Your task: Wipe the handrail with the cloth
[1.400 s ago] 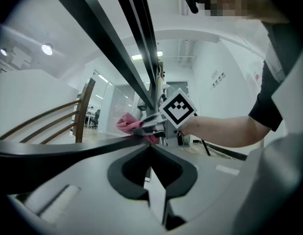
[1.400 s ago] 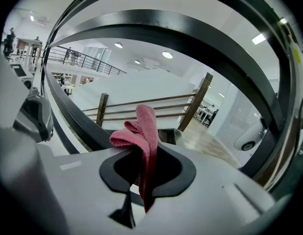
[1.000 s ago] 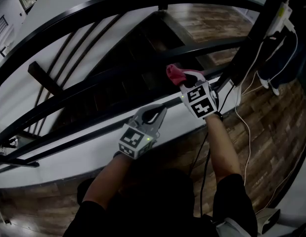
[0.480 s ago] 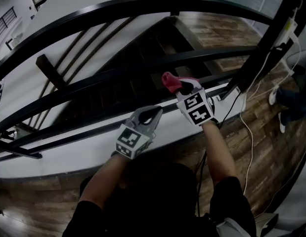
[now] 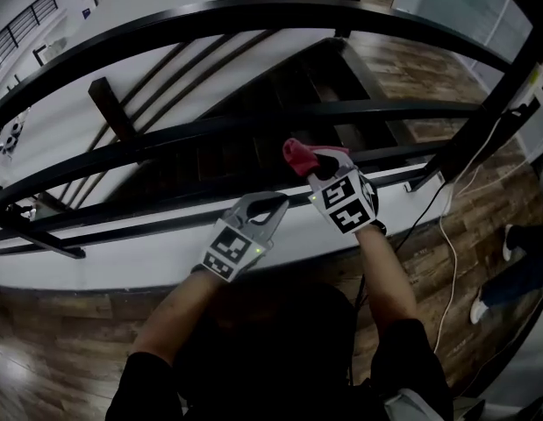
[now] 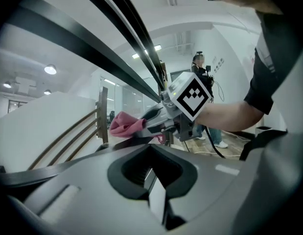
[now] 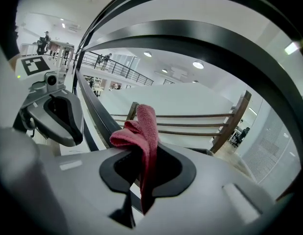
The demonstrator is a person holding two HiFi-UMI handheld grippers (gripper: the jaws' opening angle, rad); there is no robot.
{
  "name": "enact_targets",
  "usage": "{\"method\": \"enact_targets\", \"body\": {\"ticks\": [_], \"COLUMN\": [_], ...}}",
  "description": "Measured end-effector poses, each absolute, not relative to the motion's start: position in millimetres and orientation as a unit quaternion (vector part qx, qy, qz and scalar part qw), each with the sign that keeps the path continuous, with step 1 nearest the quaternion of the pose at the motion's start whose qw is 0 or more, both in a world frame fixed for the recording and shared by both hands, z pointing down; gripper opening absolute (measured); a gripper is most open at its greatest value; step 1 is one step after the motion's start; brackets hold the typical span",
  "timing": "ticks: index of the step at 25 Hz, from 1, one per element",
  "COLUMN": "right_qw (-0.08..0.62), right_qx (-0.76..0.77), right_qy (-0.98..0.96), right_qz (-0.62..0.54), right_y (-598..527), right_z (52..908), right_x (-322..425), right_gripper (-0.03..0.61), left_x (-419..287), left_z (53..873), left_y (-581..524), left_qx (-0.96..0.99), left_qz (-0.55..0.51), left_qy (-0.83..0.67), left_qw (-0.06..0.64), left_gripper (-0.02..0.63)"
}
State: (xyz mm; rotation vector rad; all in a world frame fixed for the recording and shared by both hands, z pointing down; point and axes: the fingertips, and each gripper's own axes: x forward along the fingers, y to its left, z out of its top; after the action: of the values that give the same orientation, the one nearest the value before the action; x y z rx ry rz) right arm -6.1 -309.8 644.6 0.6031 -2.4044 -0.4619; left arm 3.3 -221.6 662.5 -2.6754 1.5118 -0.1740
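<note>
The black handrail (image 5: 210, 139) runs in curved bars across the head view, with a higher bar (image 5: 253, 11) behind it. My right gripper (image 5: 317, 158) is shut on a red cloth (image 5: 297, 154), which sticks out past the jaws against the middle bar. In the right gripper view the cloth (image 7: 141, 131) hangs folded out of the jaws of my right gripper (image 7: 141, 180), beside a dark rail (image 7: 95, 109). My left gripper (image 5: 271, 207) is shut and holds nothing, just left of and nearer than the right one. The left gripper view shows my left gripper (image 6: 152, 173), the cloth (image 6: 124, 124) and the right gripper (image 6: 158, 121).
Below the rails a stairwell drops away, with a dark wooden post (image 5: 113, 108). A black upright post (image 5: 482, 112) stands at the right, with white cables (image 5: 446, 235) trailing over the wood floor. A person's shoes (image 5: 512, 235) show at the right edge.
Both grippers and the cloth have shifted left along the rail, away from the upright post at the right. The right gripper stays shut on the cloth.
</note>
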Motion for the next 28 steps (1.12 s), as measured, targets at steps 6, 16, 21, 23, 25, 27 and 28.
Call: {"method": "enact_targets", "body": {"ticks": [6,16,21,23,25,27,28], "right_qw": [0.307,0.301,0.303,0.304,0.306,0.309,0.311], "right_qx": [0.197,0.129,0.107,0.099,0.092,0.088,0.087], "right_qy": [-0.912,-0.924,-0.926,-0.925,-0.925,-0.924,-0.923], "right_qz": [-0.189,-0.196,-0.200,-0.203,-0.206,-0.209,-0.210], "right_y": [-284,-235,-217,-209,-202,-197,-195], "right_z": [647,647,647,647,647,648,648], "right_x": [-39,-94,-114,-123,-131,-139,-143], "right_gripper": [0.051,0.051,0.051,0.051,0.051,0.051,0.051], "left_x": [-27,-80,-102,-113,-123,-134,-139], "left_z": [665,669,663,661,657,653,650], "left_y": [-201,-163,-150,-143,-136,-131,-128], "left_qx": [-0.858,-0.832,-0.813,-0.805,-0.797,-0.790,-0.788], "left_qz": [-0.088,-0.104,-0.093,-0.089,-0.085,-0.083,-0.088], "left_qy": [0.503,0.544,0.575,0.586,0.597,0.607,0.608], "left_qw": [0.046,0.037,0.026,0.025,0.026,0.026,0.029], "left_gripper": [0.000,0.000,0.000,0.000,0.000,0.000,0.000]}}
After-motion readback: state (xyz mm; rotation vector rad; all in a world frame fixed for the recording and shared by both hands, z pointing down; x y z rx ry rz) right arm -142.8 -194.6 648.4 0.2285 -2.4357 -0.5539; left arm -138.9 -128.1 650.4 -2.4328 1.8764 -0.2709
